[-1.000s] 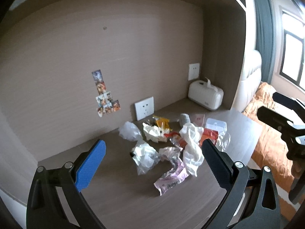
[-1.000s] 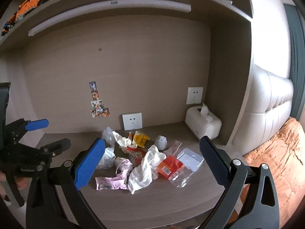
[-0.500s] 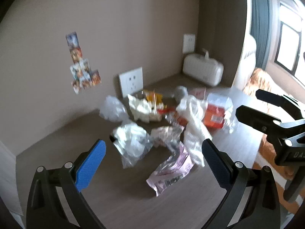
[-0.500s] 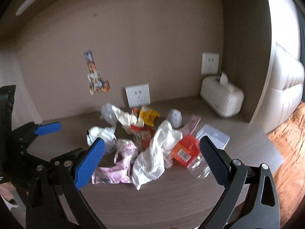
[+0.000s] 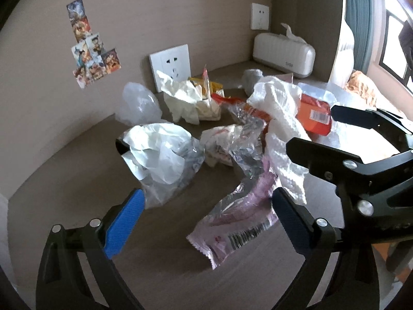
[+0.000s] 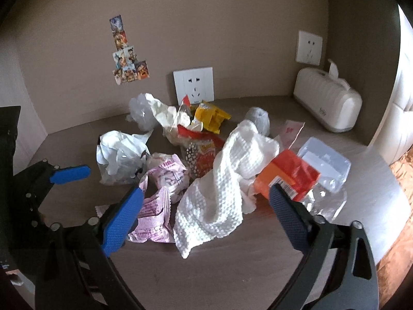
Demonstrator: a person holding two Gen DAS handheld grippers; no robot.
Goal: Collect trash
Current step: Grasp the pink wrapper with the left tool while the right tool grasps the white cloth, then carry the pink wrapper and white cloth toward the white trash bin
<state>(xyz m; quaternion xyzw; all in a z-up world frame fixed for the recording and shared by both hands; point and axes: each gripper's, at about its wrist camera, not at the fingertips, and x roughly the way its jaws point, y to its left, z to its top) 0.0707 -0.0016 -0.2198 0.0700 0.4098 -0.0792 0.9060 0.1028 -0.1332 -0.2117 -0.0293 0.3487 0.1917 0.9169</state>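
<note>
A heap of trash lies on the brown desk [image 5: 77, 186]. In the left wrist view my open, empty left gripper [image 5: 206, 214] hovers just above a pink wrapper [image 5: 232, 219], with a crumpled clear bag [image 5: 160, 155] beyond its left finger. In the right wrist view my open, empty right gripper [image 6: 205, 206] frames a white paper towel [image 6: 219, 188], between the pink wrapper [image 6: 155, 217] and an orange packet [image 6: 286, 178]. The right gripper's fingers [image 5: 322, 155] also show in the left wrist view, and the left gripper's finger [image 6: 69, 174] in the right wrist view.
A white tissue box [image 6: 327, 103] stands at the back right corner. A clear plastic box [image 6: 325, 165] lies right of the orange packet. Wall sockets [image 6: 193, 85] and stickers [image 6: 126, 56] are on the back wall. A bed [image 5: 361, 87] lies past the desk's right edge.
Both grippers have moved down and forward toward the trash heap, which now looms larger. Both stay open and empty.
</note>
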